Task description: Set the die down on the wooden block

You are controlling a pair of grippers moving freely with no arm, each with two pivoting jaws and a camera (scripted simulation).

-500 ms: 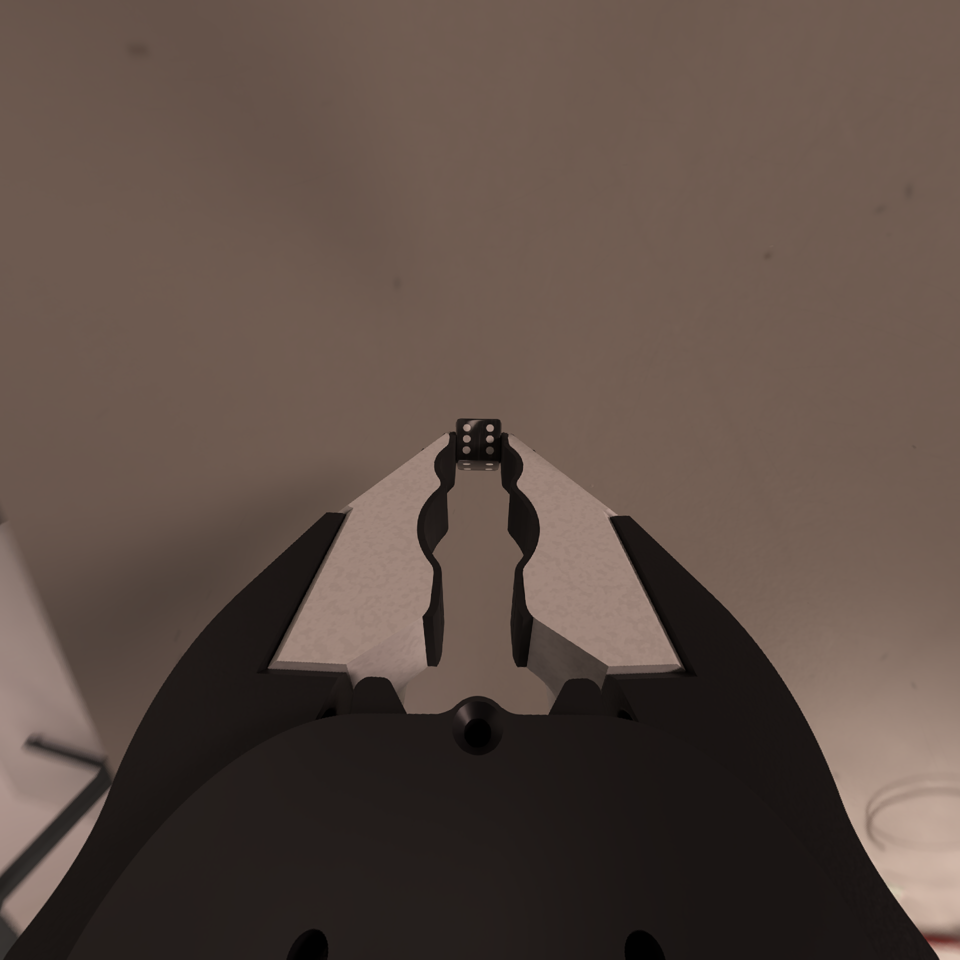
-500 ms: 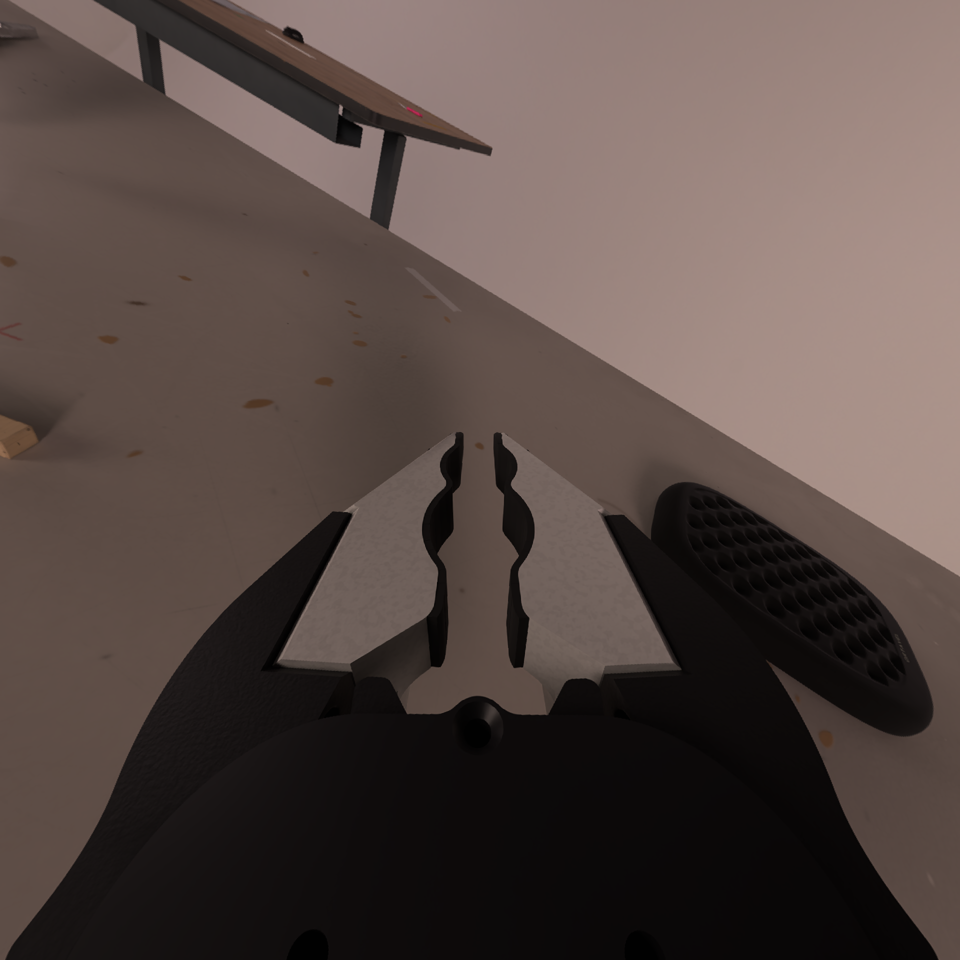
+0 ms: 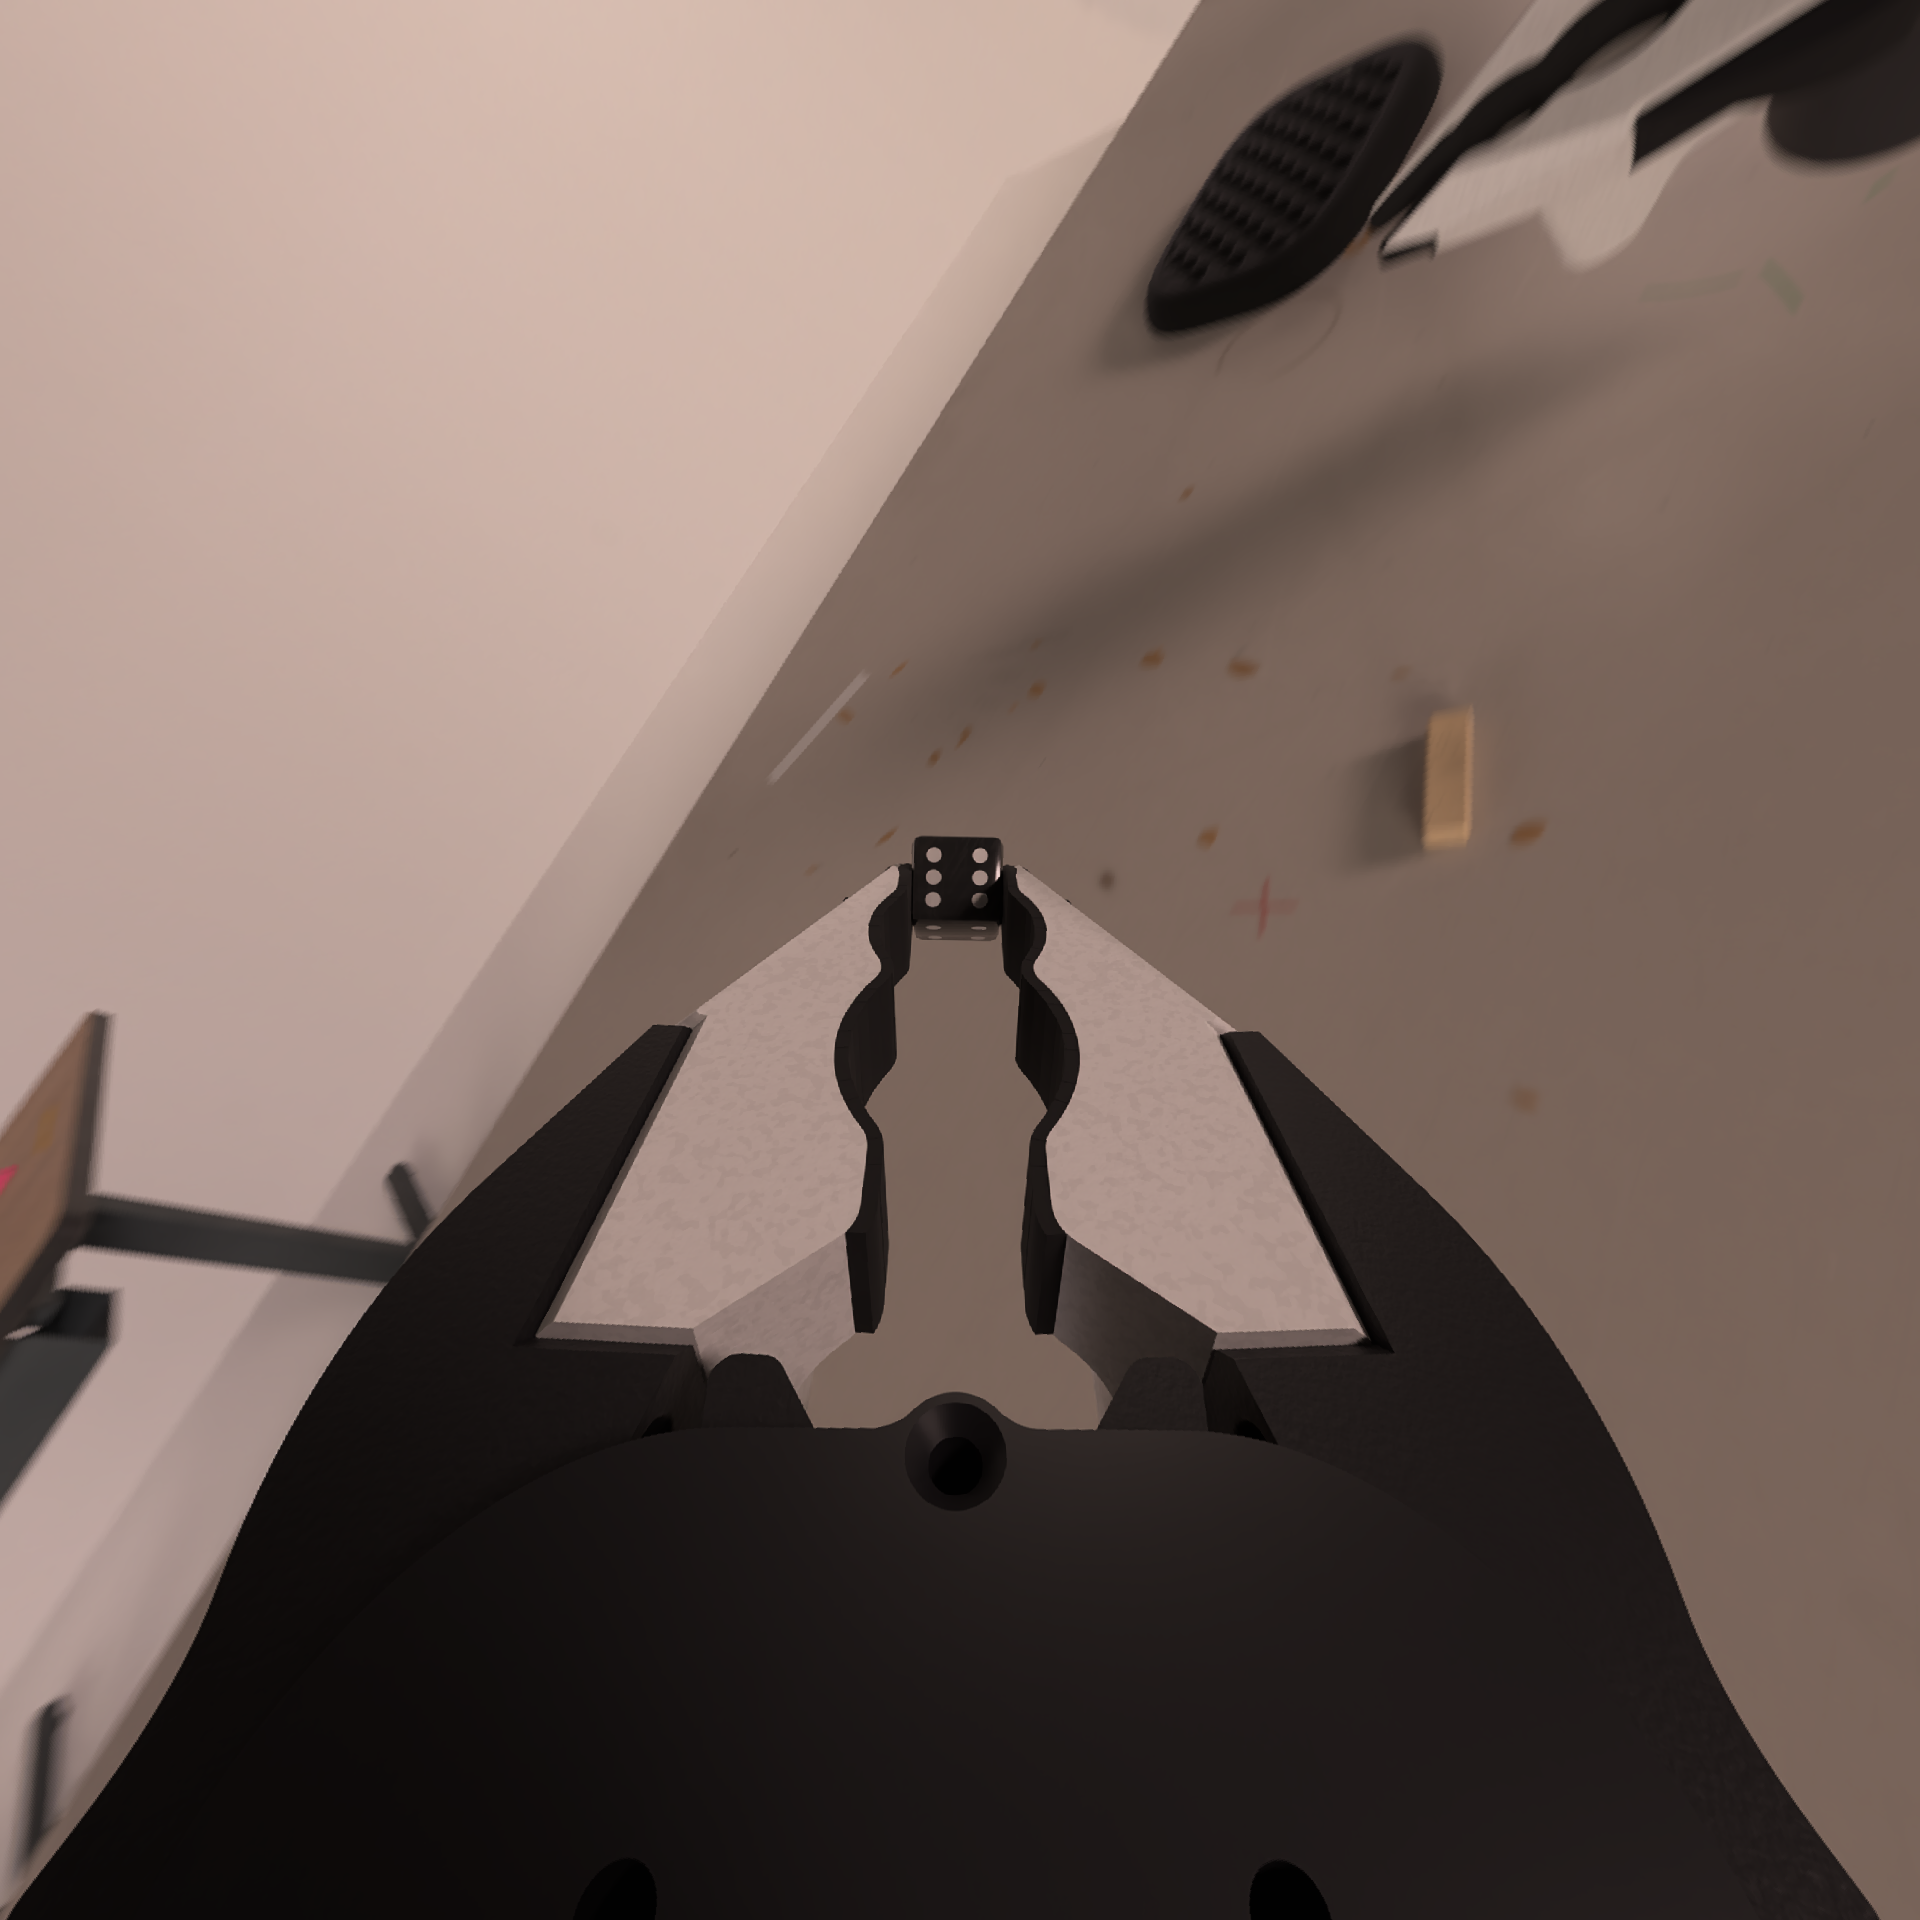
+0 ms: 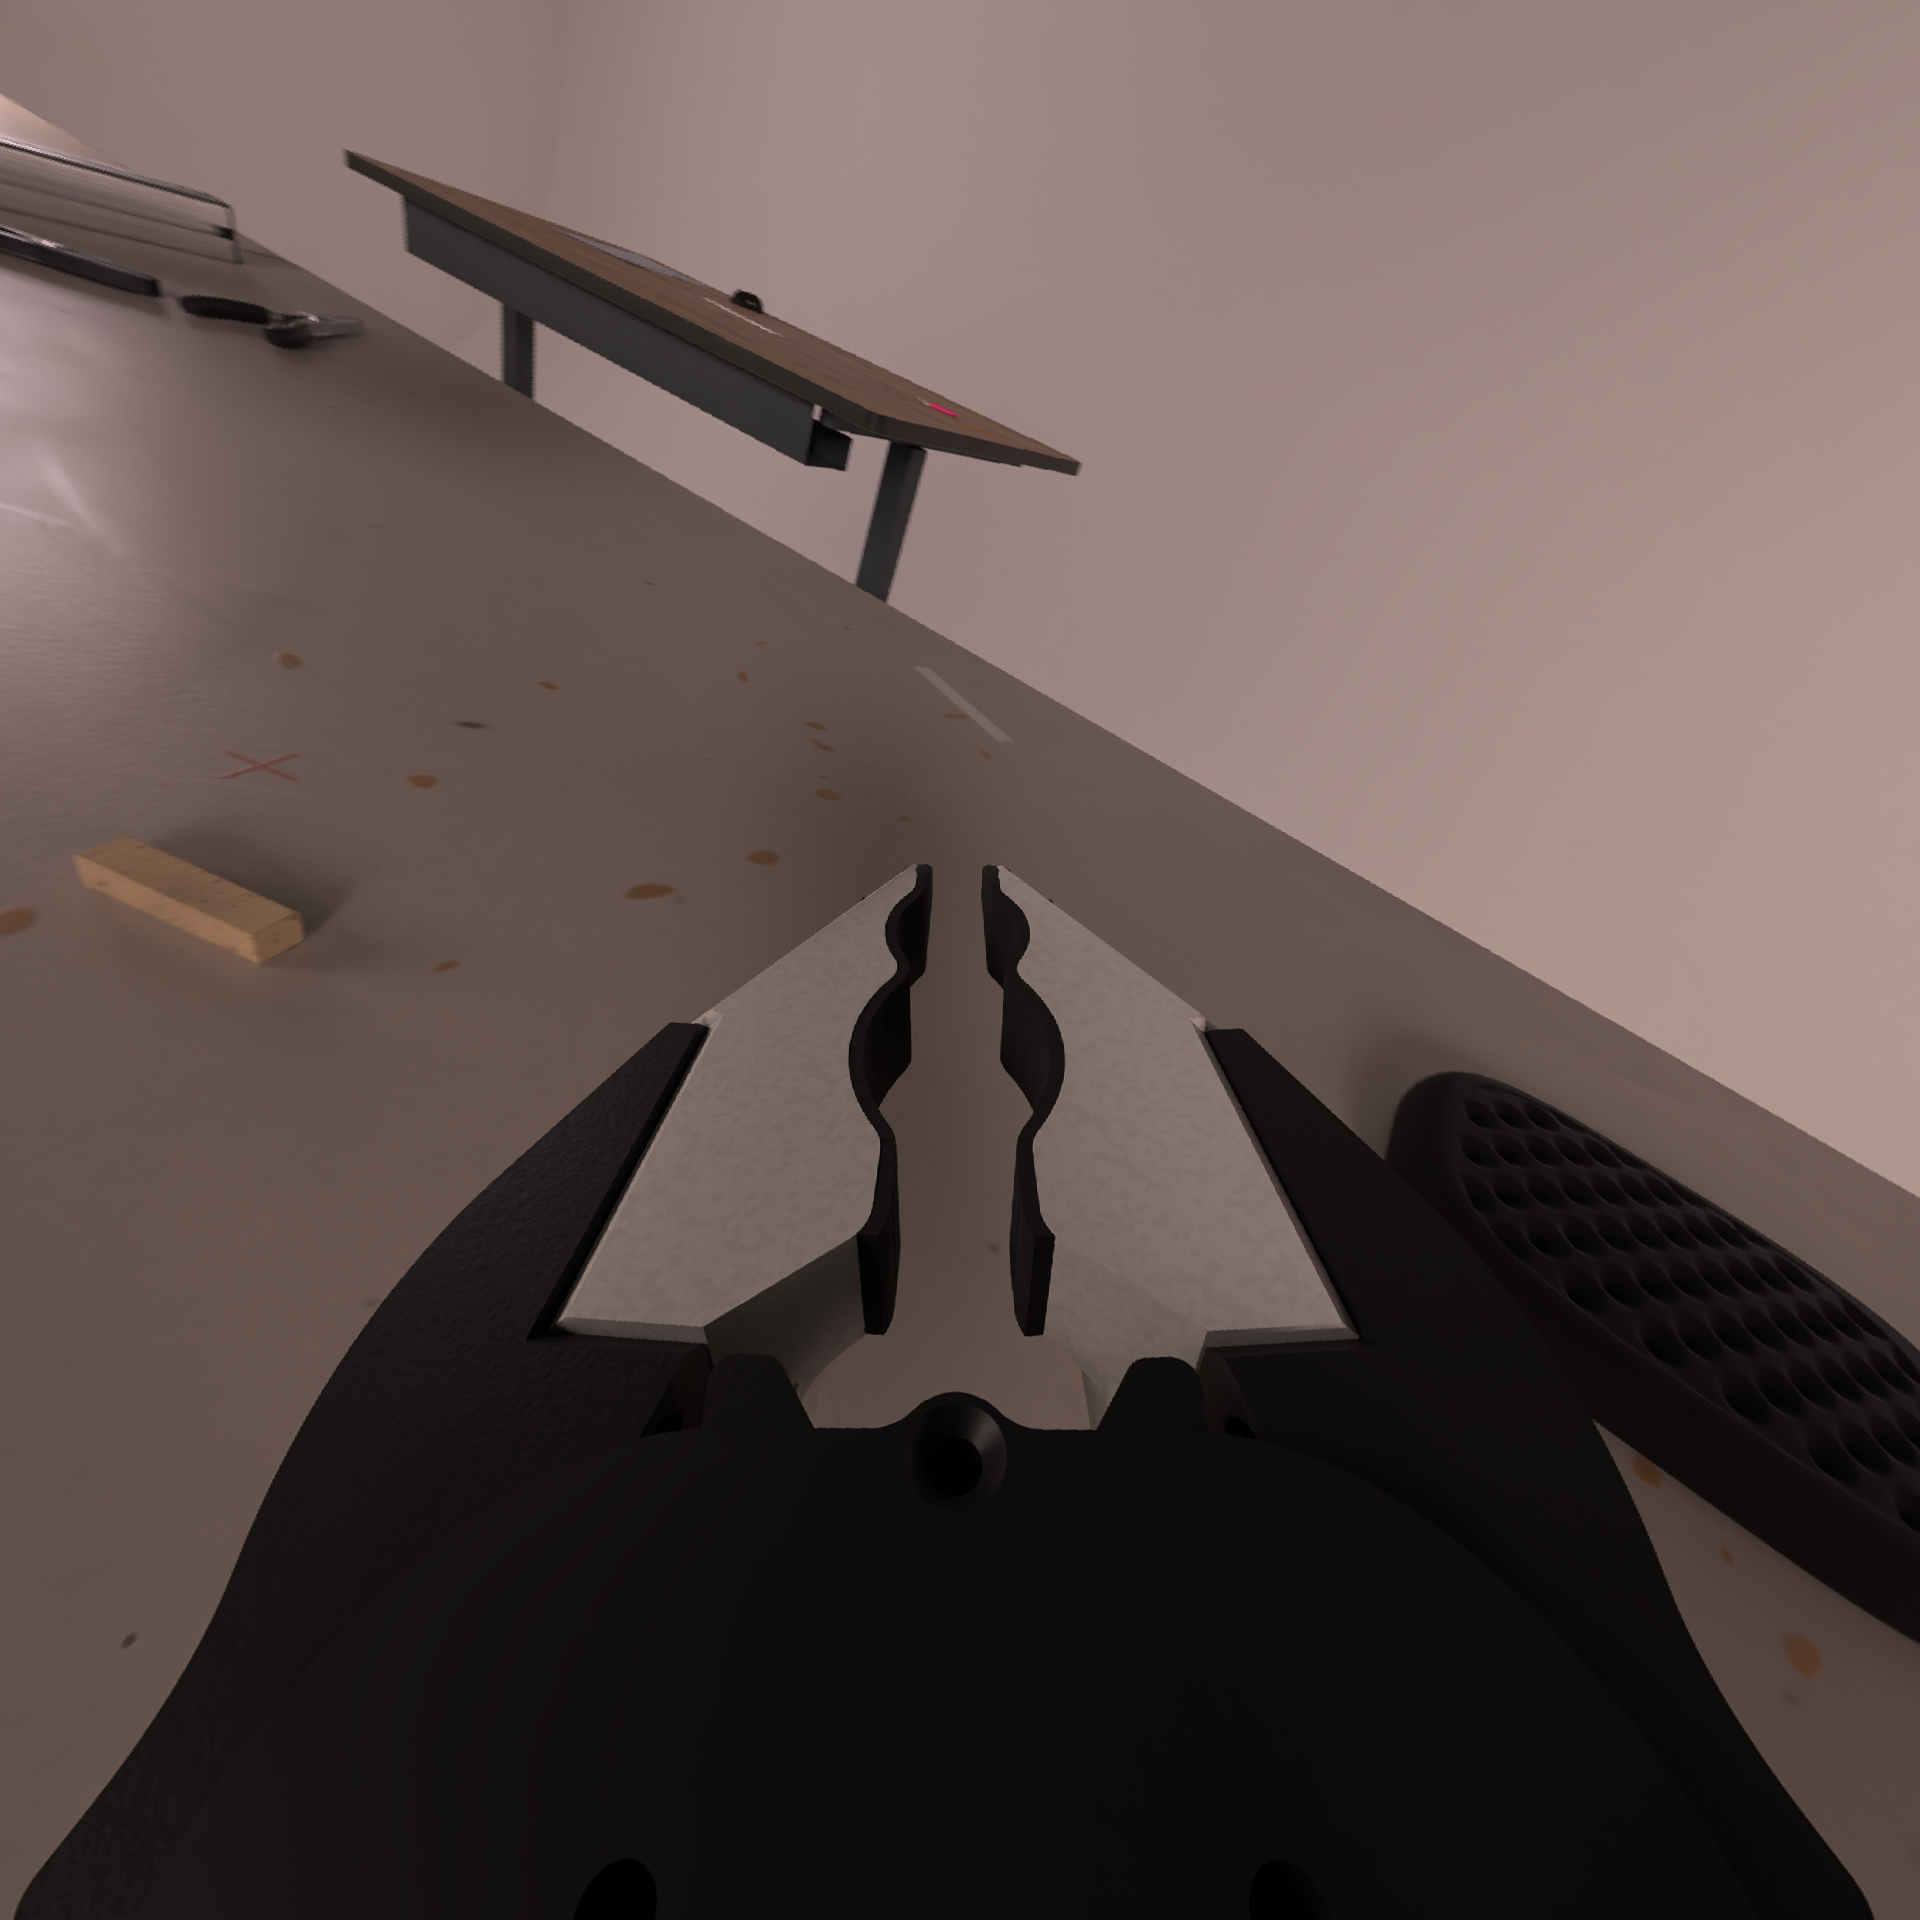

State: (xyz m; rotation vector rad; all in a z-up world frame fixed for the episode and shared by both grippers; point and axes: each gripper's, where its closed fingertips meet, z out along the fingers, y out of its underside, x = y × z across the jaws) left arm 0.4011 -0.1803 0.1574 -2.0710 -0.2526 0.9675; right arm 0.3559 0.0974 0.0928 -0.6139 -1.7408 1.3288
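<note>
A small black die (image 3: 956, 888) with white pips is pinched between the fingertips of my left gripper (image 3: 956, 904), held above the grey table. The pale wooden block (image 3: 1449, 777) lies flat on the table, ahead and to the right of the die and apart from it. It also shows in the right wrist view (image 4: 192, 914), far left of my right gripper (image 4: 956, 883). That gripper is empty, its jaws nearly together with a narrow gap. It appears blurred at the top right of the left wrist view (image 3: 1621, 114).
A black perforated oval mat (image 4: 1683, 1340) lies by the table edge, right of my right gripper; it also shows in the left wrist view (image 3: 1294, 182). A red cross mark (image 4: 260, 767) sits near the block. A brown desk (image 4: 727, 332) stands beyond the table.
The left gripper has swung round with the die still held; the table edge, block and mat now show. The right view has shifted, bringing the whole block into sight.
</note>
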